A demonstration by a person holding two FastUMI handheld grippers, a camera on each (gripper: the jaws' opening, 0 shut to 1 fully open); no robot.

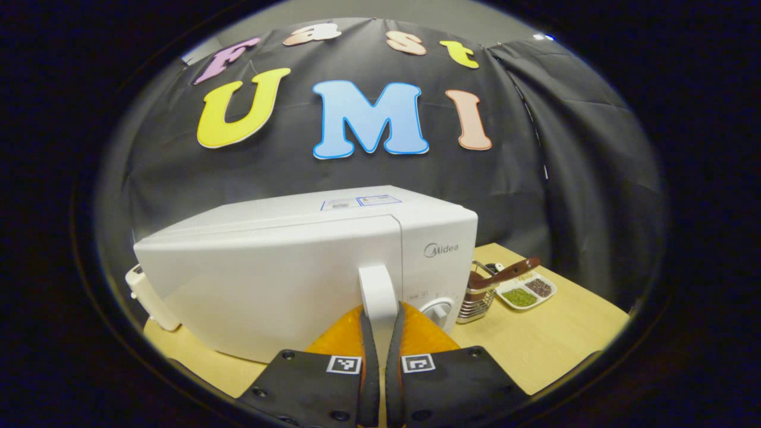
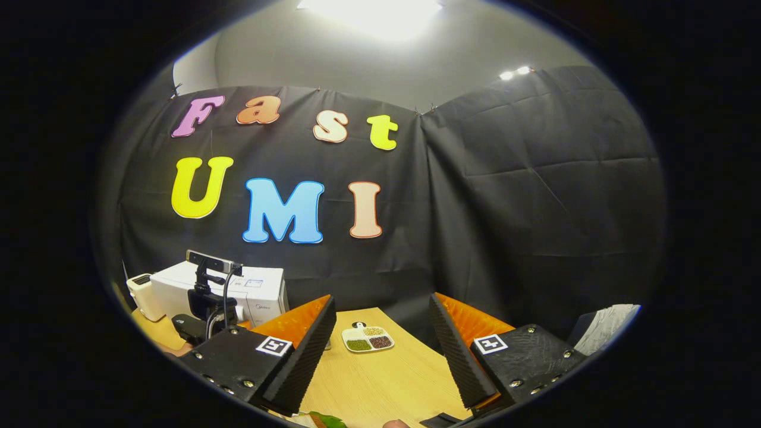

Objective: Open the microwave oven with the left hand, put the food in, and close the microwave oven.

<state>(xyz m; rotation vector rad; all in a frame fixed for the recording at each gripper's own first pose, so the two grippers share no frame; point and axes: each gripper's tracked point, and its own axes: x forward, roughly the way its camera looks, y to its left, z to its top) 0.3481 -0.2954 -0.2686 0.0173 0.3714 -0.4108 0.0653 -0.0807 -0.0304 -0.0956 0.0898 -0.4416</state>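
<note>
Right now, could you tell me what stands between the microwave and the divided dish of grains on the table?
In the left gripper view, a wire holder with a brown-handled utensil stands between the microwave and the dish.

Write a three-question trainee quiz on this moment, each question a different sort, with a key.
1. True or false: the left gripper is shut on the microwave door handle.
2. The right gripper is: A) open, B) holding food, C) on the dial.
3. Fill in: the divided dish with grains lies on the ____ beside the wire holder.

Key: 1 true; 2 A; 3 table.
</note>
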